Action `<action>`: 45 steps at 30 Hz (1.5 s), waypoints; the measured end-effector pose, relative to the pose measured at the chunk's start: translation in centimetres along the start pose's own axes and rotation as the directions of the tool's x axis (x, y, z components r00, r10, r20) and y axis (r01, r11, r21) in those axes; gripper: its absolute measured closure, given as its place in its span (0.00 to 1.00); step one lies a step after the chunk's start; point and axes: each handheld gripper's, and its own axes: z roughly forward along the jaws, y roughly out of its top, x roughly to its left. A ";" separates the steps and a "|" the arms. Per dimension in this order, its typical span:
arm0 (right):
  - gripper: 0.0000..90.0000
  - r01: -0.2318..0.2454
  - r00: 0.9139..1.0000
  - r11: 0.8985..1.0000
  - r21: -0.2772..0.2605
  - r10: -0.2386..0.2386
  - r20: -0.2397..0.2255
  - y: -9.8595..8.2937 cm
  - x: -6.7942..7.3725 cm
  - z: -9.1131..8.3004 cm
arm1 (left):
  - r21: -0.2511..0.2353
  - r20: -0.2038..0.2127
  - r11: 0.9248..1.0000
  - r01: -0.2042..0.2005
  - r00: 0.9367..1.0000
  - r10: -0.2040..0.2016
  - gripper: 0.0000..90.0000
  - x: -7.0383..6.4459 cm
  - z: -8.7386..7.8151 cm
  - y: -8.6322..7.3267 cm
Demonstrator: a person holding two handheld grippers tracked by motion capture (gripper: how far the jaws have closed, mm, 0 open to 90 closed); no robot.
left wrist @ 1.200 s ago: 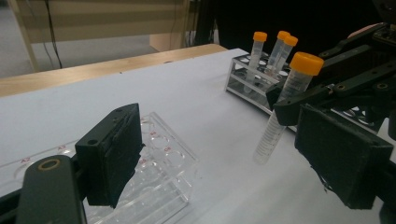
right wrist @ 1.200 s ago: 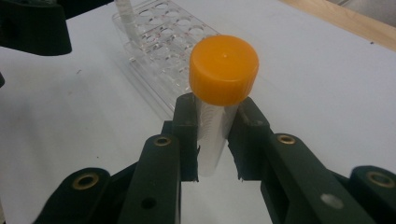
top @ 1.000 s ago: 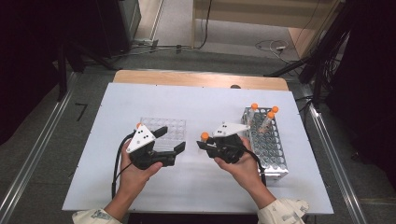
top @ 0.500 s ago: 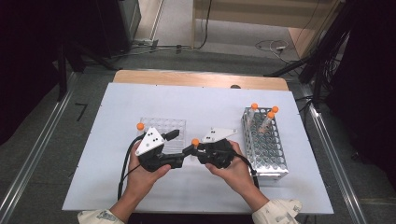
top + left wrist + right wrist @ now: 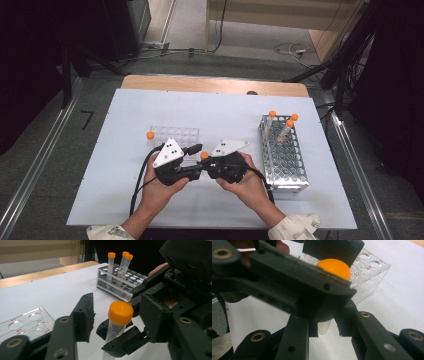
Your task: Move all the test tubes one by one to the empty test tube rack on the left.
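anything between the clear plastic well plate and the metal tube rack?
Yes: in the high view the two hand-held grippers meet there around an orange-capped clear tube, between the clear plastic well plate and the metal tube rack.

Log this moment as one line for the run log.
right gripper: shut on tube | left gripper: open, jaws either side of the tube's orange cap | rack: three capped tubes upright | clear well plate: on table
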 end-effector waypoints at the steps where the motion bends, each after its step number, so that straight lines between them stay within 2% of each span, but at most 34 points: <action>1: 0.80 -0.002 1.000 1.000 -0.001 0.002 -0.001 0.0 0.0 0.0 | -0.004 0.003 1.000 0.000 1.000 0.000 0.62 0.0 0.0 0.0; 14: 0.80 -0.004 1.000 1.000 -0.003 0.004 -0.006 0.0 0.0 0.0 | 0.005 0.012 1.000 -0.013 1.000 0.013 0.77 -0.1 0.1 -0.1; 22: 0.79 -0.008 1.000 1.000 -0.001 0.008 -0.007 0.0 0.0 0.0 | 0.001 0.009 1.000 -0.016 1.000 0.016 0.78 -0.1 0.0 -0.1; 27: 0.55 0.008 0.999 1.000 -0.015 -0.009 -0.035 0.0 0.2 0.0 | -0.005 -0.001 1.000 -0.013 1.000 0.013 0.79 0.1 -0.2 0.0; 28: 0.55 0.008 0.999 1.000 -0.015 -0.009 -0.035 0.0 0.2 0.0 | -0.005 -0.006 1.000 -0.012 1.000 0.012 0.79 0.2 -0.3 0.1; 30: 0.46 0.006 0.999 1.000 -0.013 -0.006 -0.037 0.0 0.3 0.1 | -0.015 -0.017 1.000 -0.005 1.000 0.005 0.79 0.5 -0.7 0.4; 31: 0.38 0.001 1.000 1.000 -0.017 -0.002 -0.022 -0.1 0.2 0.1 | -0.023 -0.022 1.000 -0.003 1.000 0.002 0.79 0.7 -0.9 0.5; 32: 0.38 0.001 1.000 1.000 -0.017 -0.002 -0.022 -0.1 0.2 0.1 | -0.029 -0.030 1.000 0.001 1.000 -0.002 0.79 0.9 -1.1 0.7; 35: 0.26 0.005 1.000 1.000 -0.021 -0.004 0.021 -0.2 0.1 0.2 | -0.048 -0.048 0.999 0.015 0.999 -0.017 0.79 1.4 -1.9 1.2; 37: 0.25 0.006 0.999 1.000 -0.016 -0.006 0.049 -0.3 -0.1 0.2 | -0.055 -0.061 0.998 0.024 0.998 -0.028 0.79 1.8 -2.3 1.5; 41: 0.24 -0.008 0.999 1.000 -0.014 0.008 0.051 -0.5 -0.4 0.2 | -0.086 -0.086 0.996 0.033 0.996 -0.040 0.79 2.5 -3.3 2.2; 45: 0.24 -0.005 0.998 1.000 -0.017 0.006 0.057 -0.5 -0.4 0.1 | -0.098 -0.131 0.995 0.015 0.991 -0.028 0.79 3.2 -4.3 2.8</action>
